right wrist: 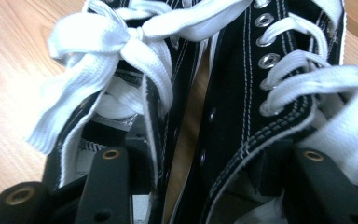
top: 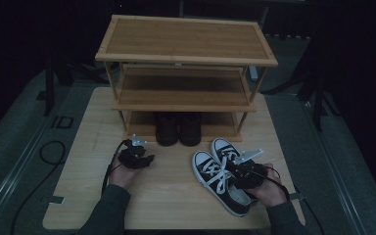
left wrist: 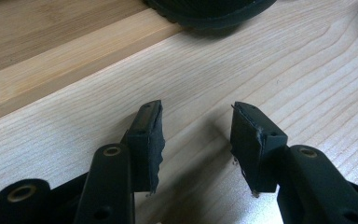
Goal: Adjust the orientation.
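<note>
Currently the right gripper (top: 245, 172) sits down over a pair of black canvas sneakers (top: 220, 174) with white laces, one jaw dipped into each shoe's opening. The two inner collar walls stand side by side between the jaws; whether the pads press them together I cannot tell, as the pads are hidden inside the shoes. White laces (right wrist: 121, 42) bunch just ahead of its left jaw. Left gripper (top: 138, 157) rests low over the bare table (left wrist: 270, 60), jaws spread, nothing between its pads (left wrist: 149, 140). Ahead of it, near the bamboo shoe rack (top: 186, 56), a pair of dark boots (top: 178, 128) stands on the bottom shelf. Sneakers lie well right of the left gripper.
</note>
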The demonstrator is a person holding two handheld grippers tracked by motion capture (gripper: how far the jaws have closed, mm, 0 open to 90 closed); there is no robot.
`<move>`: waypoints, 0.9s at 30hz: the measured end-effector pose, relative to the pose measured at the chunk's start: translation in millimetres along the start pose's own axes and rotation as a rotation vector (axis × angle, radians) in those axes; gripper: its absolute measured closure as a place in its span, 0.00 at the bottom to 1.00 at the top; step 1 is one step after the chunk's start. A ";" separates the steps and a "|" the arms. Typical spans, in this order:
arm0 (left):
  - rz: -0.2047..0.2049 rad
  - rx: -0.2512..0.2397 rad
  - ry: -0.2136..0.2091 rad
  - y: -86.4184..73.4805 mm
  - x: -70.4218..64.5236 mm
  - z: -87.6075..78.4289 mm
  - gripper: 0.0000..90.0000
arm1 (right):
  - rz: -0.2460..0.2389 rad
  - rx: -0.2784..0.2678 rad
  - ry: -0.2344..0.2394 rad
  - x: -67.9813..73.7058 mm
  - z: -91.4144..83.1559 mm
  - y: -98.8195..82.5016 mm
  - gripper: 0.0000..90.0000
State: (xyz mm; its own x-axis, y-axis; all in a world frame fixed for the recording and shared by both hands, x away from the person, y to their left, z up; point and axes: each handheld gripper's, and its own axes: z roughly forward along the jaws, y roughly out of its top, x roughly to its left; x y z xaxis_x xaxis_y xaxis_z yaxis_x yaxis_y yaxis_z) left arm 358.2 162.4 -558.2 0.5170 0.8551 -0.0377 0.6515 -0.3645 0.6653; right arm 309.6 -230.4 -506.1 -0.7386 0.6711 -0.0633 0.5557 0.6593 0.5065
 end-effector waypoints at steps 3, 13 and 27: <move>-0.002 -0.002 -0.002 -0.1 0.3 0.1 0.60 | -0.005 0.008 -0.013 2.3 3.3 2.0 0.65; -0.003 -0.003 -0.005 -0.2 0.6 0.0 0.60 | 0.002 -0.014 0.028 0.5 1.1 -1.6 0.93; -0.006 -0.006 -0.009 -0.3 1.3 0.0 0.60 | 0.001 -0.033 0.030 -4.1 -1.7 -2.9 0.95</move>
State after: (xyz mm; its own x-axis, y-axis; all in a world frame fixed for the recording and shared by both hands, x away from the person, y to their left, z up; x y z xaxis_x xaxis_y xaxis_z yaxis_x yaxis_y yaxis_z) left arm 358.6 163.6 -558.5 0.5179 0.8541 -0.0489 0.6517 -0.3568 0.6693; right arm 310.4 -235.6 -505.8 -0.7493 0.6612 -0.0367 0.5442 0.6464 0.5347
